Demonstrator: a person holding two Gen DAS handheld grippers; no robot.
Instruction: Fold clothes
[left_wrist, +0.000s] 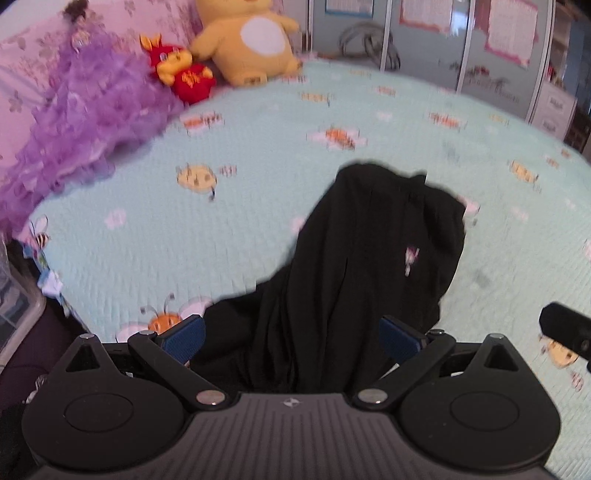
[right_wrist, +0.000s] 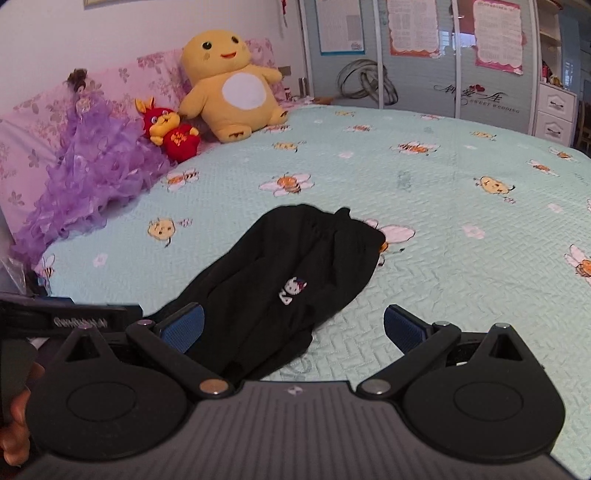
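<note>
A black garment (left_wrist: 362, 258) lies bunched lengthwise on the light green bedspread (left_wrist: 240, 229), a small white emblem on it. In the right wrist view the same black garment (right_wrist: 295, 280) shows its emblem near the middle. My left gripper (left_wrist: 293, 338) is open, its blue pads wide apart on either side of the garment's near end, which lies between them. My right gripper (right_wrist: 293, 328) is open too, its left pad over the garment's near right edge and its right pad over bare bedspread (right_wrist: 461, 258).
A purple ruffled dress (right_wrist: 92, 177), a small red and yellow plush (right_wrist: 168, 127) and a big yellow plush (right_wrist: 231, 86) sit by pink pillows at the head. A wardrobe (right_wrist: 443, 55) stands beyond the bed. A hand (right_wrist: 14, 424) shows at lower left. A clear plastic box (left_wrist: 14, 310) sits beside the bed.
</note>
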